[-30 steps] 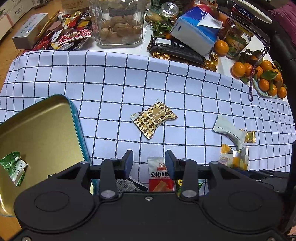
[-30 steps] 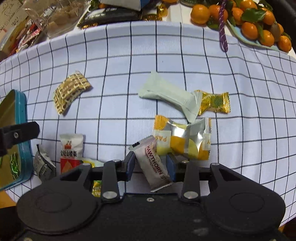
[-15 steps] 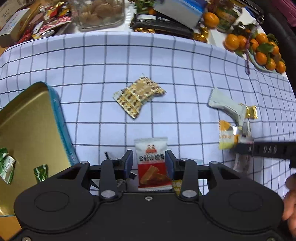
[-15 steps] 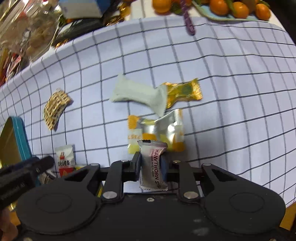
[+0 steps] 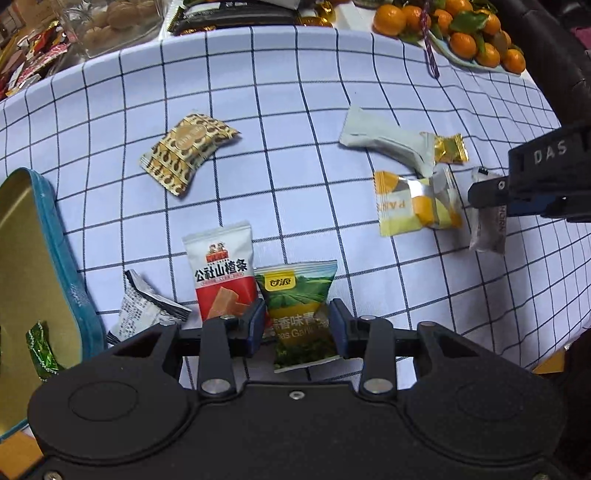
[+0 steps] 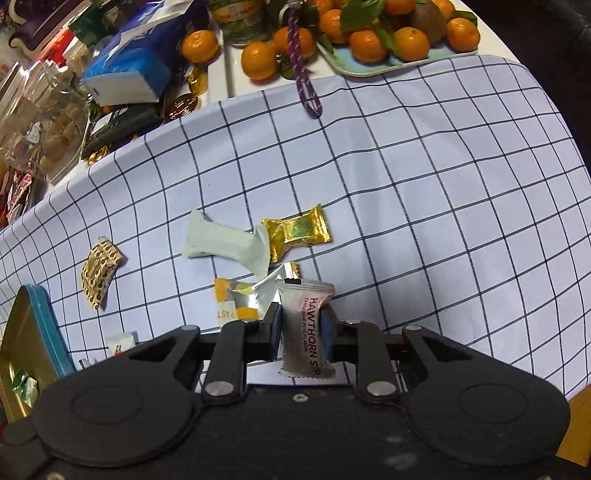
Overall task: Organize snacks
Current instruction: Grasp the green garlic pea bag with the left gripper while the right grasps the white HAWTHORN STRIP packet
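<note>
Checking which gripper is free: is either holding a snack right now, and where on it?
The right gripper holds the Hawthorn packet across its middle. The left gripper straddles the green pea packet, fingers open.

I see a white cloth w/ dark blue grid lines over the table. Past its far edge: a pale blue tray piled w/ orange mandarins and green leaves, loose mandarins beside it. A purple braided cord trails over the cloth's far edge. Toward the far left corner: a blue-and-white box, a black flat pack, a clear plastic jar of walnuts.
</note>
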`<state>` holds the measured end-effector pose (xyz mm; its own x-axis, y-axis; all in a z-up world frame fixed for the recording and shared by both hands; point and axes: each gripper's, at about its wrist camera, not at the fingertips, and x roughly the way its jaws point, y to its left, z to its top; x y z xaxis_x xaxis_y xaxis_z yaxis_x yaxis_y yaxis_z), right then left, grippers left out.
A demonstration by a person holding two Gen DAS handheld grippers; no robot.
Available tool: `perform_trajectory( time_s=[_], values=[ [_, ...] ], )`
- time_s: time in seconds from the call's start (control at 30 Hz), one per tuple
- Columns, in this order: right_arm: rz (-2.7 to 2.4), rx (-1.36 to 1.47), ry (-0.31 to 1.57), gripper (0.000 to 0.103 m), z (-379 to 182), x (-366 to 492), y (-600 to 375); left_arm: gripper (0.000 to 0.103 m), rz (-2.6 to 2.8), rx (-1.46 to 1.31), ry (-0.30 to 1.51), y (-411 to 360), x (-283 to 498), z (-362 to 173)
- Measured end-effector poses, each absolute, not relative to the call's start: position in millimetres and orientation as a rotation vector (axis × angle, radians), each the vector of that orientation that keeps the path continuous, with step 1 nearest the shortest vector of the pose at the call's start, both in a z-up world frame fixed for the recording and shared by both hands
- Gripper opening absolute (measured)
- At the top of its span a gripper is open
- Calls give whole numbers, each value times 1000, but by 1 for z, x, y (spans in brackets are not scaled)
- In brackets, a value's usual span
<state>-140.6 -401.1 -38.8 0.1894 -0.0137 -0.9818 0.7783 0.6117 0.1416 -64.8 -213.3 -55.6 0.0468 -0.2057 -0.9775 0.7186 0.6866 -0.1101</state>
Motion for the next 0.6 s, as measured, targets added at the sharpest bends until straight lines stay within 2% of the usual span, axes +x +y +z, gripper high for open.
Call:
perform_trajectory(
  time_s=[0.37,0.6],
  values=[
    [-635,789,1248,23,-30,-145,-407,47,-754,470,1386,-228,-74,-67],
    [-656,820,1230,23,-25,-150,-417,48,-758,520,1344,-244,-90,-69]
  ],
)
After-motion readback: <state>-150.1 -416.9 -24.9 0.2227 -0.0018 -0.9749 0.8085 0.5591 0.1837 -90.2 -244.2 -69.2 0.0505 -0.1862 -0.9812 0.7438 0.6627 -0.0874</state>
